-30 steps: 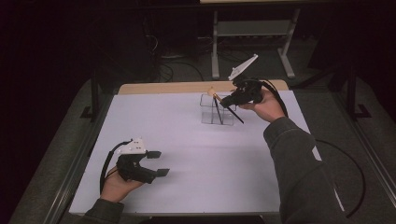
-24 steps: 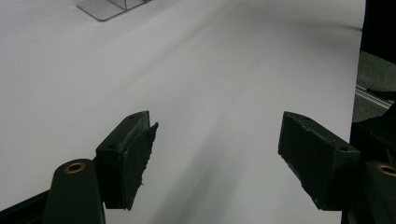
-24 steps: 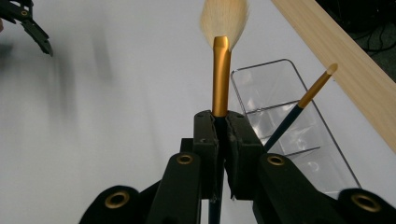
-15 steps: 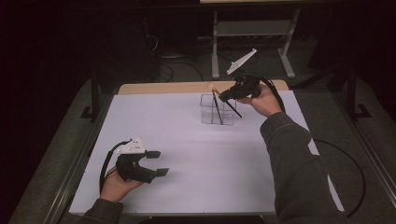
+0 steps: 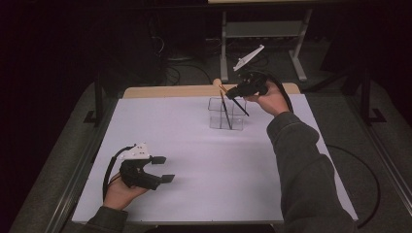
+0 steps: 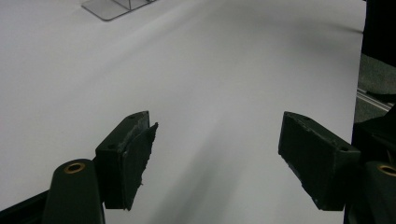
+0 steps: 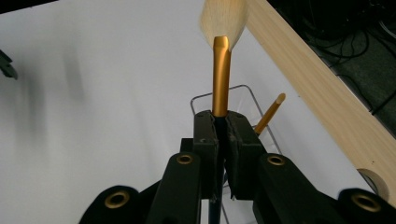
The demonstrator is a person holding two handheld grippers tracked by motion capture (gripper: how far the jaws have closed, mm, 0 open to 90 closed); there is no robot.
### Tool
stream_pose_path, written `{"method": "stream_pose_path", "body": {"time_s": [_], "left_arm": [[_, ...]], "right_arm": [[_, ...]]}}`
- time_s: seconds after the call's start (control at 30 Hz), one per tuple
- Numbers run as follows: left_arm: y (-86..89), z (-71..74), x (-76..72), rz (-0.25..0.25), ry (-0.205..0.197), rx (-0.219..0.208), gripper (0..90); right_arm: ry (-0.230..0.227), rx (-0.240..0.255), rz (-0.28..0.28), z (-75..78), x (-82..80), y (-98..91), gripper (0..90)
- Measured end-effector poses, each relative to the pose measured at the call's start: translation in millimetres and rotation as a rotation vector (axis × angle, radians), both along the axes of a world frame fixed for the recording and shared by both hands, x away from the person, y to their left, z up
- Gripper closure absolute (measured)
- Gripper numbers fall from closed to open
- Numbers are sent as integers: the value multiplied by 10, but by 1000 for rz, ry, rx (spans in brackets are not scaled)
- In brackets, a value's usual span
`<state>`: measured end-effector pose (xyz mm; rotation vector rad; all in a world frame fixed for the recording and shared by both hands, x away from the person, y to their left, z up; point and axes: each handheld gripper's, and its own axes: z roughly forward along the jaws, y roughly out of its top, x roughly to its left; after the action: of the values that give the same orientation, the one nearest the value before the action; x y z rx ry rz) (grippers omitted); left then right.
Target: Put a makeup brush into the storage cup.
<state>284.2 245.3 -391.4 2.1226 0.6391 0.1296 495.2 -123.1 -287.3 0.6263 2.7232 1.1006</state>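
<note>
1. The right gripper (image 7: 218, 133) has its two black jaws pressed together on a makeup brush (image 7: 220, 74), clamping it just below the gold ferrule, with the pale bristle head sticking out past the jaw tips
2. In the high view this right gripper (image 5: 232, 92) is held in the air over the far part of the table, and the brush (image 5: 227, 99) slants from it, bristles up toward the far edge and dark handle down into a clear organizer (image 5: 225, 115)
3. In the right gripper view the clear organizer (image 7: 243, 100) lies right under the jaws, and a second brush handle (image 7: 268, 114) with a gold tip leans inside it, just to the side of the held one
4. The left gripper (image 6: 217, 154) has its jaws spread wide apart with nothing between them, only bare white tabletop (image 6: 224, 70) ahead
5. In the high view the left gripper (image 5: 163, 169) rests low in the person's hand (image 5: 121, 190) near the close left corner of the white tabletop (image 5: 194, 145), well apart from the organizer
6. A strip of light wood (image 5: 170, 91) runs along the table's far edge, and the person's right sleeve (image 5: 303, 165) reaches across the right side
</note>
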Motion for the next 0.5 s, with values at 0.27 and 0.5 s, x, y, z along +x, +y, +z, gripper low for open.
{"method": "stream_pose_path", "body": {"time_s": [0.27,0.5], "left_arm": [[0,-6,-4,6,6,-9,250],[21,-7,1,9,2,-1,250]], "right_arm": [[-14,7,-8,-28,93,53,829],[-10,10,-31,-100,187,123,829]]}}
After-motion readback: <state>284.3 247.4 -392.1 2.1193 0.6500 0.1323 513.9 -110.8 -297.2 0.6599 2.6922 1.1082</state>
